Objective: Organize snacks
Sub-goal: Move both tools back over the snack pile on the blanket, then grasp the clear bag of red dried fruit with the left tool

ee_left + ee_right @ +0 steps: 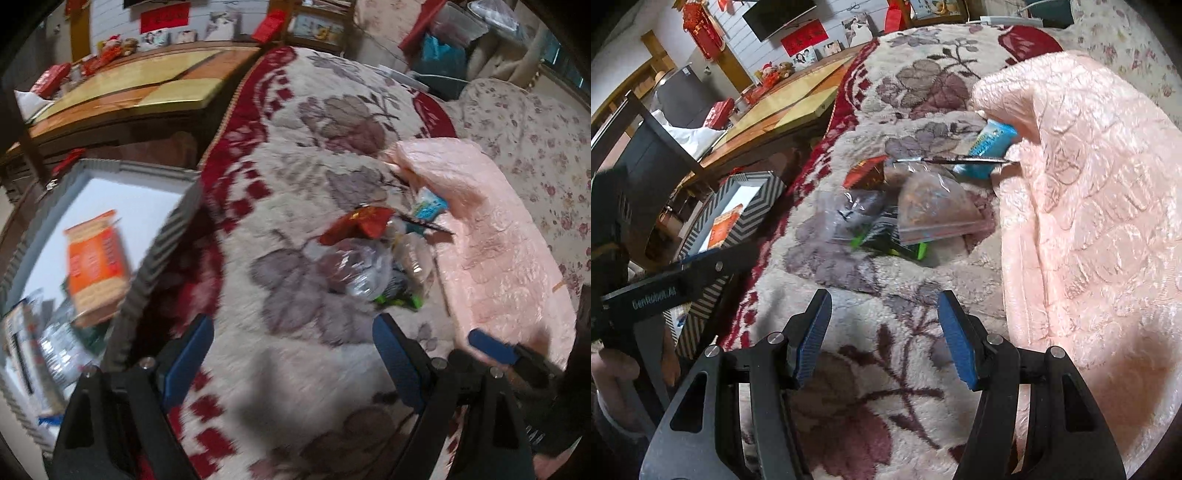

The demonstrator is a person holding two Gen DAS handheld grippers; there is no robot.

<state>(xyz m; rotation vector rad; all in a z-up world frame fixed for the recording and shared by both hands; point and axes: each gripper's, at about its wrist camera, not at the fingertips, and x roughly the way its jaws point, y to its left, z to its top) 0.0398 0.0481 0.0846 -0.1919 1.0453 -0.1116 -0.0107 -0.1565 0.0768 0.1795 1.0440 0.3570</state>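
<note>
Lying on the floral blanket [871, 354] beside the pink quilt [1089, 203], well apart from the striped box [753, 206]: a loose pile of snack packets [923, 206]. Hovering short of it, left tongs [291, 354] and right tongs [882, 332], both gaping wide, gripping nothing. Probably handling light, crinkly and slippery, so pinching a flat sealed edge.

left wrist cam sits low over the floral blanket [295, 155], looking forward and down, snack pile [373, 258] centre right, striped box [162, 254] close at left, right wrist cam similar, pile [905, 206] mid frame, same box [753, 210] farther left, both share pink blanket [1089, 184]
</note>
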